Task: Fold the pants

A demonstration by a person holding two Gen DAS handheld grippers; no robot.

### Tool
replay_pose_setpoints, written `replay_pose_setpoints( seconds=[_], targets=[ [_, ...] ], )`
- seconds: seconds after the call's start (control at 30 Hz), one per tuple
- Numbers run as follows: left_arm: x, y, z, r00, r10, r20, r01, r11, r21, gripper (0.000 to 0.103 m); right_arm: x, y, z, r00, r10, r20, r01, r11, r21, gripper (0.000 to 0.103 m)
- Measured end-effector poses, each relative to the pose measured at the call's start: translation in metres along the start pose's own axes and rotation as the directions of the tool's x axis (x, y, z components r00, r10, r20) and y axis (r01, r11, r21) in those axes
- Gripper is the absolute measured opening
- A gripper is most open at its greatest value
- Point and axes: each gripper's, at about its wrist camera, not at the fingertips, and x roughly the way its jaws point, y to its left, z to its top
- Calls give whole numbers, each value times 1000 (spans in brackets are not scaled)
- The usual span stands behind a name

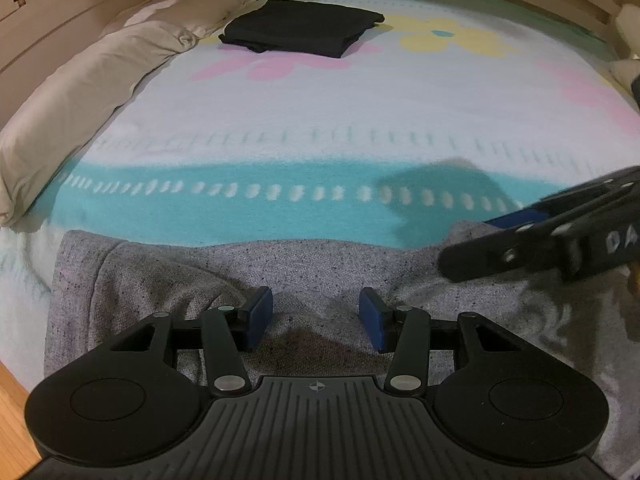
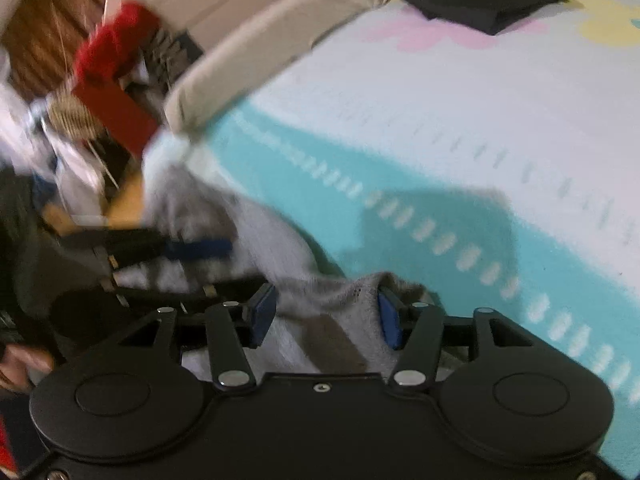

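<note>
step in hand: likely between grasps on the grey pants (image 1: 304, 276), which lie bunched along the near edge of the bed (image 1: 360, 112)
left hand-held gripper (image 1: 316, 316): spread, hovering over the pants' middle, pads clear of the cloth
right hand-held gripper (image 2: 326, 316): spread, a ridge of grey cloth between the pads, not visibly pinched; it comes in from the right in the left view
next move: probably closing on an edge or corner at each side, then lifting evenly to lay one half over the other
count: one grey pants, one folded black garment (image 1: 300, 28) far on the bed, one beige pillow (image 1: 100, 80) far left, two hand-held grippers
</note>
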Motion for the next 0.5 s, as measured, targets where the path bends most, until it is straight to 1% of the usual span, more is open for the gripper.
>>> replay_pose_setpoints(
  seconds=[0.07,0.1,0.2,0.3,0.37,0.4,0.43,0.47,0.5],
  targets=[
    [0,0,0,1000,1,0,-1,1000,2,46,-5,-11,-2,1000,25,9,-26,998,56,61],
    [0,0,0,1000,0,1,0,1000,3,46,-7,-15,-3,1000,19,8,-20,997,71,60],
    [0,-1,0,1000,1,1,-1,1000,5,46,-9,-22,-6,1000,2,-12,-1,996,84,60],
    [0,-1,0,1000,2,-1,-2,1000,4,46,0,-24,-5,998,31,-50,-27,995,95,60],
    [0,0,1,1000,1,-2,-1,1000,0,46,6,-22,-3,998,47,-41,-43,995,92,59],
    [-2,0,2,1000,-2,0,2,1000,-3,46,8,-21,-1,999,43,-25,-41,995,96,50],
    [-4,2,2,1000,-8,3,8,1000,-6,46,7,-20,0,1000,28,-10,-26,995,94,27],
    [-8,5,4,1000,-19,11,19,1000,-8,46,7,-19,2,1000,-9,7,8,996,88,14],
    [-12,8,4,999,-26,28,27,1000,-13,46,5,-18,3,998,-52,20,50,995,81,11]
  ],
)
